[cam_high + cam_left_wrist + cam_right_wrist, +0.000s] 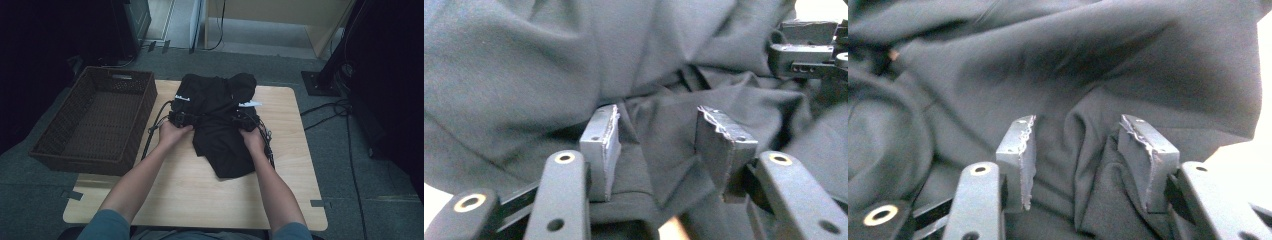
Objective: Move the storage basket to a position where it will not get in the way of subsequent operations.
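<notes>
From the high view, a black garment (220, 122) lies bunched on the wooden table (200, 200), its long axis running away from the person, and both hands meet it at mid-length. The left gripper (179, 119) sits at the cloth's left edge and the right gripper (245, 121) at its right edge, so the garment lies between the two, about equally near to each. A wicker basket (95, 120) stands well to the left of the left gripper, off the table's edge. The jaws themselves are too dark against the cloth to read here.

In the left gripper view, the left gripper (656, 137) stands fairly wide; folds of the black garment (549, 65) rise between and ahead of its pads, which do not seem to press the cloth. The other gripper shows at the upper right.

In the right gripper view, the right gripper (1075, 142) is likewise parted, with a ridge of the garment (1098, 65) between the pads, loose rather than pinched. How many layers lie beneath is hidden.
</notes>
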### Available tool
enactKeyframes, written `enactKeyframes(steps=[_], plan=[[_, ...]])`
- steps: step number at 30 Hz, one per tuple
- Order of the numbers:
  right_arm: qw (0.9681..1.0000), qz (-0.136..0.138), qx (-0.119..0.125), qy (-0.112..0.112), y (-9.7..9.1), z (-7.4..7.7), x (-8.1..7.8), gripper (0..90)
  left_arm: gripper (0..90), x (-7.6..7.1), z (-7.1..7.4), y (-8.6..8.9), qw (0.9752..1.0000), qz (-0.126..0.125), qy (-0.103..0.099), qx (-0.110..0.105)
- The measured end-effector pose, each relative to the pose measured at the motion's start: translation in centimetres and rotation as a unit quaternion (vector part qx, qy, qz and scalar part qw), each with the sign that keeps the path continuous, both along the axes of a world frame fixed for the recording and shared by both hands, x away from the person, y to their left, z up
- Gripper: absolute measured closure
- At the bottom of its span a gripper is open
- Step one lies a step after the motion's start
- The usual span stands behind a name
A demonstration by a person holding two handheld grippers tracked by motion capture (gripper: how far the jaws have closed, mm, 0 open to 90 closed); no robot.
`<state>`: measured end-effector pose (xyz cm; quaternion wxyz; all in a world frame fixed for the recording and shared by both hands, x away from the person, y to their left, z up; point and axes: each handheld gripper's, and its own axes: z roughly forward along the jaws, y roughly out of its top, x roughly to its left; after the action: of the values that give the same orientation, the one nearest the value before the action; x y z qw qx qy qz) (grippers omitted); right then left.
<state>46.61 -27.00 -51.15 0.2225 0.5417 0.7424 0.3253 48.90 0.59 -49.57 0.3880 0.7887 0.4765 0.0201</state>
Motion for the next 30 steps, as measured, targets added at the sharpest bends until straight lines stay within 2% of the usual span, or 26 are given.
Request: enactKeyframes(steps=[2,4,6,9,14,17,19,21,24,30], plan=[[1.0000,0.000,0.000,-0.004,-0.2,0.7,-0.9,52.8,49.7,-0.5,0.6,0.3,1.0000,-0.003,-0.001,-0.003],[0.9993,0.012,0.030,-0.020,-0.9,1.3,-2.5,54.9,48.8,-1.3,1.4,0.8,0.9999,-0.006,-0.009,-0.009],[0.9987,0.019,0.045,-0.015,-1.4,1.5,-3.9,55.9,49.0,-2.4,2.2,1.3,0.9997,-0.016,-0.016,-0.011],[0.9990,0.023,0.037,-0.009,-1.8,1.2,-6.0,56.5,50.0,-3.8,2.9,1.6,0.9991,-0.028,-0.026,-0.016],[0.9991,0.035,0.024,0.001,-1.3,0.4,-8.2,53.2,50.2,-5.8,2.2,0.6,0.9978,-0.057,-0.013,-0.030],[0.9992,0.039,0.002,0.003,-0.4,-0.3,-8.5,51.8,50.2,-6.7,1.3,-0.9,0.9968,-0.073,-0.003,-0.031],[0.9994,0.034,0.011,-0.001,-0.2,-0.4,-8.4,51.9,50.2,-7.1,0.6,-1.9,0.9958,-0.090,-0.003,-0.017],[0.9993,0.032,0.016,-0.006,-0.1,-0.6,-8.3,52.3,50.1,-7.2,0.0,-2.5,0.9956,-0.093,-0.008,-0.008],[0.9991,0.028,0.019,-0.025,0.1,-1.0,-8.1,55.2,52.1,-6.8,-0.8,-2.5,0.9963,-0.085,-0.005,-0.008],[0.9990,0.037,0.015,-0.019,0.9,-0.8,-7.7,55.2,53.5,-6.1,-1.2,-1.3,0.9973,-0.069,-0.023,0.012]])
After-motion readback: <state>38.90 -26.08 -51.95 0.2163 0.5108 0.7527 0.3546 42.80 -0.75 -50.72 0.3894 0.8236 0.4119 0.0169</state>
